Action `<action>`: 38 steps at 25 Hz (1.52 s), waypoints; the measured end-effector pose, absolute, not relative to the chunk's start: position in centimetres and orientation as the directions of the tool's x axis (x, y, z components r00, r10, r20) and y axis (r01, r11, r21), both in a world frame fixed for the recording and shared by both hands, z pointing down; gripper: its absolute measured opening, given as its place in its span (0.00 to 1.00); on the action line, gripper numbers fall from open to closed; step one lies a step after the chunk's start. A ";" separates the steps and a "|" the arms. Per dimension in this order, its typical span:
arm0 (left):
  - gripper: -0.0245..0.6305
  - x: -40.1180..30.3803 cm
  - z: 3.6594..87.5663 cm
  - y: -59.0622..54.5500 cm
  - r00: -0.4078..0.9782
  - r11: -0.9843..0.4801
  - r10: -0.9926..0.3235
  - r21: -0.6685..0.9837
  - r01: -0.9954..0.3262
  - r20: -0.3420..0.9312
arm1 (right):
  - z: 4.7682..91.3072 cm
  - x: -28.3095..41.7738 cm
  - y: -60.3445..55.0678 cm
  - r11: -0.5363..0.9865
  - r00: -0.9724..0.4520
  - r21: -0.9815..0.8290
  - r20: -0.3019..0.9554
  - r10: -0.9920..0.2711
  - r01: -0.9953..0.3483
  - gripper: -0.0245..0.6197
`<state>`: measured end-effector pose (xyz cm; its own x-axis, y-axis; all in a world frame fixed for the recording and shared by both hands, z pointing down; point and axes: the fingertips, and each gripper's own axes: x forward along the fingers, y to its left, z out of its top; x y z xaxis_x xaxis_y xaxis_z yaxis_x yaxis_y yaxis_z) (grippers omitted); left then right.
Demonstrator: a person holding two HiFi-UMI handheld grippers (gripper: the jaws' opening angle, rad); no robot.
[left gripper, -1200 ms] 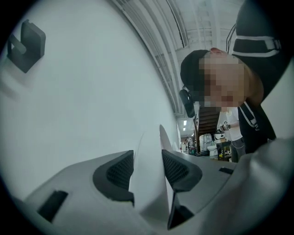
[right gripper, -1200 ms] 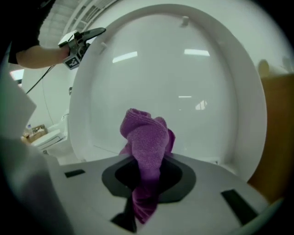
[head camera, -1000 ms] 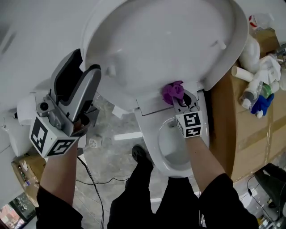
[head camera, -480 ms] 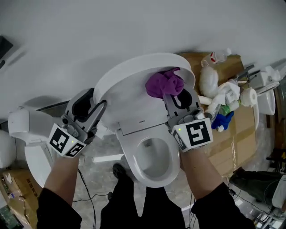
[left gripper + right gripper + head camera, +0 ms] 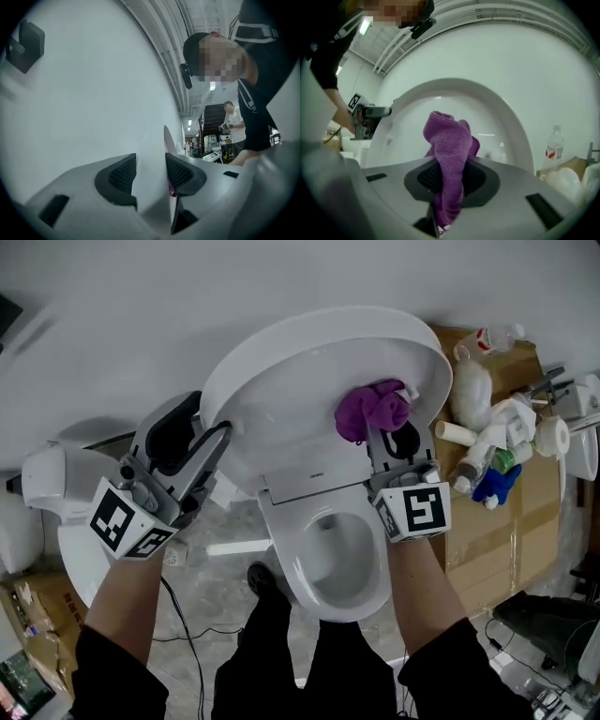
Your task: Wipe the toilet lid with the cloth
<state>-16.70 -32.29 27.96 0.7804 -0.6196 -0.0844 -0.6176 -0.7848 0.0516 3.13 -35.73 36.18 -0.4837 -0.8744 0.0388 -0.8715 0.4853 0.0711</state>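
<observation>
The white toilet lid (image 5: 281,390) stands raised, its inner face toward me. My left gripper (image 5: 202,442) is shut on the lid's left edge (image 5: 150,173), which runs up between the two dark pads. My right gripper (image 5: 389,432) is shut on a purple cloth (image 5: 370,409), pressed against the lid's right inner face. In the right gripper view the cloth (image 5: 450,159) bunches up between the jaws with the lid (image 5: 497,117) arching behind it. The open bowl (image 5: 333,554) lies below the lid.
A cardboard box (image 5: 506,521) stands to the right, with bottles and white rolls (image 5: 502,442) piled on top. Another white toilet (image 5: 61,493) sits at the left. A black cable (image 5: 192,615) trails on the floor. A white wall runs behind the lid.
The right gripper has slid the cloth to the right and slightly down across the lid's face. The left gripper keeps its hold on the lid's edge.
</observation>
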 end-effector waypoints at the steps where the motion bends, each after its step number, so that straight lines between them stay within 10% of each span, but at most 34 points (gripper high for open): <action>1: 0.34 -16.8 27.9 -32.3 0.779 -0.784 -0.621 0.057 -0.618 -0.085 | 38.2 3.3 -35.4 0.484 -0.479 0.078 0.067 -0.875 -0.872 0.15; 18: 0.34 -17.3 27.7 -32.2 0.752 -0.761 -0.648 0.080 -0.643 -0.118 | 65.7 9.9 -31.2 0.431 -0.340 0.051 0.532 -0.775 -0.901 0.15; 28: 0.34 -17.5 27.9 -32.2 0.738 -0.744 -0.669 0.090 -0.662 -0.095 | 43.8 9.5 -33.7 0.404 -0.386 0.095 0.166 -0.907 -0.910 0.15; 38: 0.34 -17.0 27.2 -32.3 0.744 -0.757 -0.653 0.081 -0.648 -0.144 | 51.4 9.5 -34.3 0.420 -0.385 0.110 0.241 -0.891 -0.901 0.15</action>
